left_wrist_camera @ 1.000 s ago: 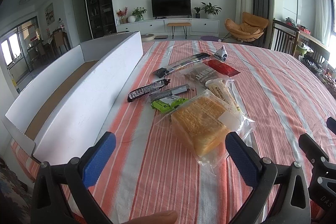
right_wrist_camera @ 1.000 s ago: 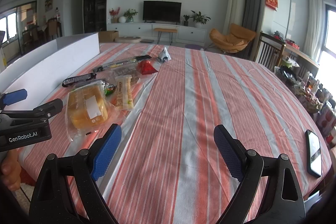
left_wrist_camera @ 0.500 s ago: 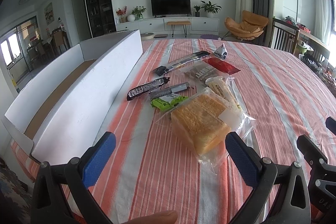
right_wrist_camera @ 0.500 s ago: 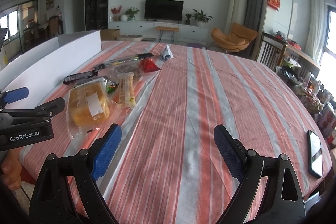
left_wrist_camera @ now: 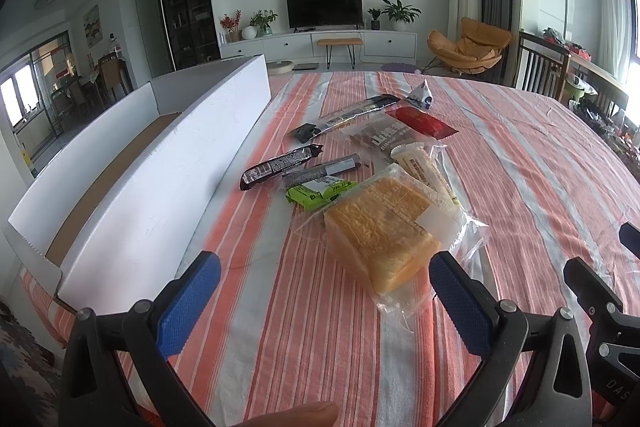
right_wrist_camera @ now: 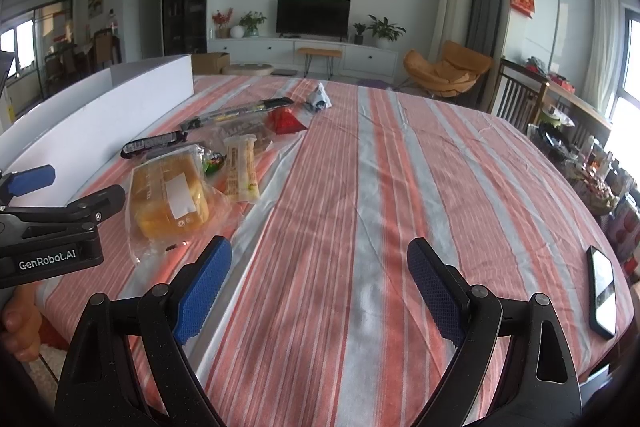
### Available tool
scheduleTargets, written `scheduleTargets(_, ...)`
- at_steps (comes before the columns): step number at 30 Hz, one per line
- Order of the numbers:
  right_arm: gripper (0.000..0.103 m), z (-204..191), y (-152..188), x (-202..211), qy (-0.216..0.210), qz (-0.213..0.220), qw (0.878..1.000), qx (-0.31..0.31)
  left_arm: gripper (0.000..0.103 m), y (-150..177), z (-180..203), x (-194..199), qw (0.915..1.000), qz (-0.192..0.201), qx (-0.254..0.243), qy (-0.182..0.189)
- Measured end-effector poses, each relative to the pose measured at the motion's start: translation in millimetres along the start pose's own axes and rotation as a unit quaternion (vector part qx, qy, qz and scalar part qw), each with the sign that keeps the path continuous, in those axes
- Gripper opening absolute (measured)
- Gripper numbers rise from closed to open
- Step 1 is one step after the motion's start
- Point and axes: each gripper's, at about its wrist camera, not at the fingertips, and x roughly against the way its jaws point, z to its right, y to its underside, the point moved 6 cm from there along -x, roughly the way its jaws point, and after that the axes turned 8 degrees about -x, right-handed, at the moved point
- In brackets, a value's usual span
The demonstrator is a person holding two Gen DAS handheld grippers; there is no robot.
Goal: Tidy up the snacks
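Several snack packets lie on the striped tablecloth. A bagged yellow cake lies nearest, also in the right wrist view. Beyond it lie a green packet, a long cream packet, two dark bars, a red packet and a small white pouch. A long white open box stands at the left. My left gripper is open and empty, just short of the cake. My right gripper is open and empty over bare cloth, right of the cake.
A phone lies near the table's right edge. The box wall runs along the left side. Cluttered chairs and shelves stand past the right edge. The left gripper's body shows at the left of the right wrist view.
Both grippers have crept slightly forward toward the snacks. Both stay open and empty. The snacks have not moved.
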Motion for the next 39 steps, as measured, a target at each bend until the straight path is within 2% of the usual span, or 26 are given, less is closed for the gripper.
scheduleTargets(12,0.092,3,4,-3,-0.003,-0.008,1.000,-0.009,0.103,0,0,-2,1.0000,-0.001,-0.003,0.001)
scheduleTargets(15,0.092,11,3,-5,-0.007,-0.018,1.000,-0.021,0.103,-2,-5,-7,0.9997,-0.014,-0.005,0.020)
scheduleTargets(18,0.092,26,3,-11,-0.037,-0.042,0.996,-0.063,0.103,-2,-17,-17,0.9974,-0.045,0.005,0.055)
scheduleTargets(22,0.092,19,12,-29,-0.099,-0.113,0.983,-0.104,0.103,4,-36,-26,0.9940,-0.071,0.023,0.080)
scheduleTargets(26,0.092,-17,18,-36,-0.141,-0.156,0.975,-0.067,0.103,8,-51,-30,0.9917,-0.083,0.045,0.088)
scheduleTargets(29,0.092,-38,12,-36,-0.156,-0.149,0.975,-0.046,0.103,3,-52,-28,0.9881,-0.090,0.056,0.112)
scheduleTargets(34,0.092,-77,-21,-45,-0.185,-0.141,0.973,0.014,0.103,-16,-67,-6,0.9906,-0.056,0.066,0.106)
scheduleTargets(36,0.092,-92,-26,-57,-0.185,-0.155,0.969,0.042,0.103,-21,-76,2,0.9910,-0.045,0.076,0.101)
scheduleTargets(39,0.092,-119,-16,-93,-0.153,-0.214,0.959,0.111,0.103,-26,-91,10,0.9913,-0.037,0.087,0.092)
